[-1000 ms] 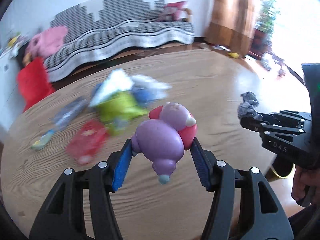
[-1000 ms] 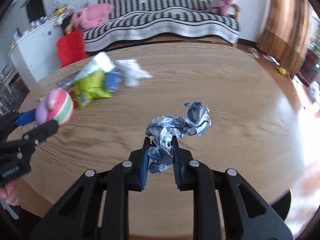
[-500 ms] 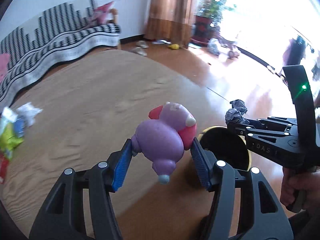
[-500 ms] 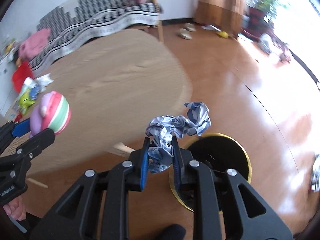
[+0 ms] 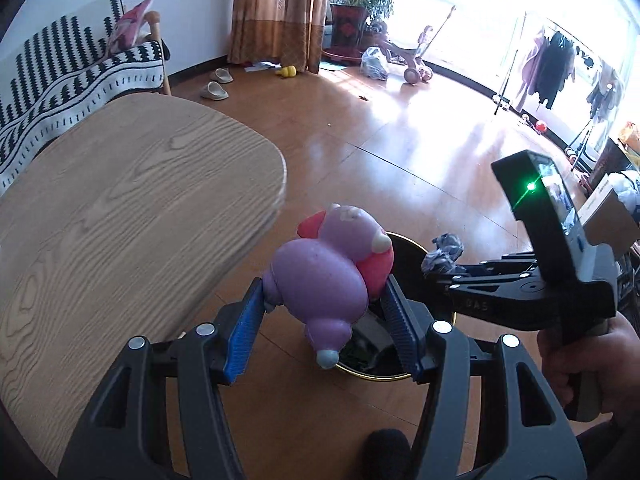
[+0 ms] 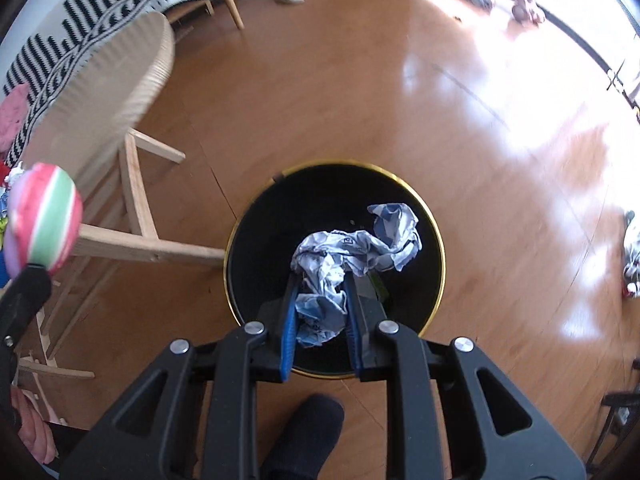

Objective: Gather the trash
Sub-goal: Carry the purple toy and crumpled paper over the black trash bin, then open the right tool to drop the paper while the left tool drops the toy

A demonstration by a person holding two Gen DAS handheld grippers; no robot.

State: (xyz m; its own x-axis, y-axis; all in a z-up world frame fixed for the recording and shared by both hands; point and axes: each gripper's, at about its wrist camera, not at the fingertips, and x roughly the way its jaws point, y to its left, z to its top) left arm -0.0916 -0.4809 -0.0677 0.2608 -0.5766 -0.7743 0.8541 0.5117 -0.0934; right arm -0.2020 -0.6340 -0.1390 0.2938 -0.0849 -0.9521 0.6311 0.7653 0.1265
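Bright daylight floods in from the blown-out windows, glaring white across the glossy wooden floor. Fisheye bending darkens every corner; the round pale wooden bench smears at its edge.

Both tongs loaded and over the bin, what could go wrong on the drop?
1. The purple toy in the left tongs sits toward the near rim of the black bin, not its middle; released here, it might clip the rim and bounce onto the floor.
2. The crumpled paper is wedged between the right tongs; it may cling to a pad instead of falling.
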